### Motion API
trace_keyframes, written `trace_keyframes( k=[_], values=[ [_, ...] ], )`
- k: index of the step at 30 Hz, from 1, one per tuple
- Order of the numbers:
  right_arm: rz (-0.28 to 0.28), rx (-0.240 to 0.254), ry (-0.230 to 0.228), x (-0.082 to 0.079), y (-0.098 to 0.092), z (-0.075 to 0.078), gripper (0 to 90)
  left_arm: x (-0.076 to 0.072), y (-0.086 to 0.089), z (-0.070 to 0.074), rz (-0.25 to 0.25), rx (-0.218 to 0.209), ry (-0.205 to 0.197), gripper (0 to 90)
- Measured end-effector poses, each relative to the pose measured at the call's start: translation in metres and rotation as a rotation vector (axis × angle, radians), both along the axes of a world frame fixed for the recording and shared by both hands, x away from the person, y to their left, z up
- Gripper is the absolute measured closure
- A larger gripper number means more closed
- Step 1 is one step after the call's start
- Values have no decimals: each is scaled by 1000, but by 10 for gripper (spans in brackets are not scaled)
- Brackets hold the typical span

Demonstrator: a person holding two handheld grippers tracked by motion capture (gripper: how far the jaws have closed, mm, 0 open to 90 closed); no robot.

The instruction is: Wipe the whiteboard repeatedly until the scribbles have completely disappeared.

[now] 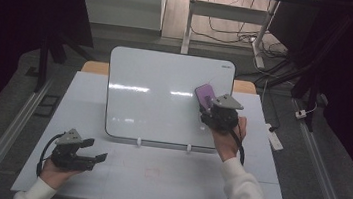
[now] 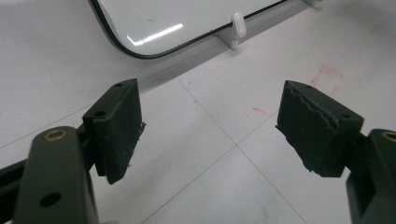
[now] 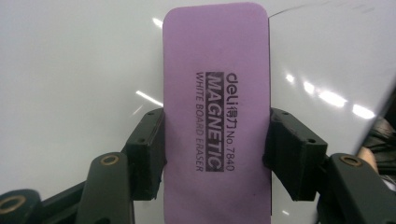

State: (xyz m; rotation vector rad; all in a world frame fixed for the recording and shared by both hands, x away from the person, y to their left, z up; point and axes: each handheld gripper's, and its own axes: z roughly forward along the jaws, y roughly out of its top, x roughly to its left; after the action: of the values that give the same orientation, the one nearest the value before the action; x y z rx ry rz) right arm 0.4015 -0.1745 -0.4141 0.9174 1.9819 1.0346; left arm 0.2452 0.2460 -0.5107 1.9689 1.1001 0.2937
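Our right gripper (image 3: 215, 154) is clamped on the purple eraser (image 3: 215, 107), one black pad on each long side. We hold it against the whiteboard (image 1: 154, 97) in the board's right part, a little above mid-height. In the high view the eraser (image 1: 205, 95) runs with its long axis from the gripper (image 1: 212, 108) up and to the left, so its free short end points toward the far left. In the right gripper view that axis lies straight along the jaws, and the rounded far end reaches well past the pads.

Just beyond that far end we see a thin dark stroke (image 3: 299, 8) on the board. Left of the eraser the board lies bare and glossy all the way to its left edge. The right edge is near the gripper. The board leans on two small white clips (image 1: 138, 141) at its near edge, on the white tabletop (image 1: 155, 177).

We see a flat oblong block with rounded corners, its lilac face printed in black with "deli", "MAGNETIC", "WHITE BOARD ERASER" and "No.7840".

Our left gripper (image 1: 100, 157) rests on the near left of the tabletop, well apart from the board, with its jaws wide apart and nothing between the pads (image 2: 119, 130).
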Motion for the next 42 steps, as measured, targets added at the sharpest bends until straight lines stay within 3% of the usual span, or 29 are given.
trace_keyframes(
  k=[4, 7, 10, 24, 29, 34, 42],
  values=[
    [-54, 33, -15, 13, -10, 16, 409, 0, 0, 0, 1, 0, -1, 232],
    [-61, 57, -8, 17, -12, 19, 409, 0, 0, 0, 2, -1, -2, 232],
    [-63, 38, -22, 13, -10, 16, 409, 0, 0, 0, 0, -1, 0, 232],
    [71, -34, 57, -33, 9, -37, 410, 0, -2, 0, 0, 5, 0, 231],
    [83, -50, 56, -39, 9, -44, 409, 0, -1, 0, 0, 4, 0, 231],
    [72, -47, 48, -33, 5, -37, 409, 0, -1, 0, 1, 3, 0, 231],
    [-14, 9, -4, 0, -4, -1, 409, 0, -1, 0, 2, 3, 1, 231]
  ],
)
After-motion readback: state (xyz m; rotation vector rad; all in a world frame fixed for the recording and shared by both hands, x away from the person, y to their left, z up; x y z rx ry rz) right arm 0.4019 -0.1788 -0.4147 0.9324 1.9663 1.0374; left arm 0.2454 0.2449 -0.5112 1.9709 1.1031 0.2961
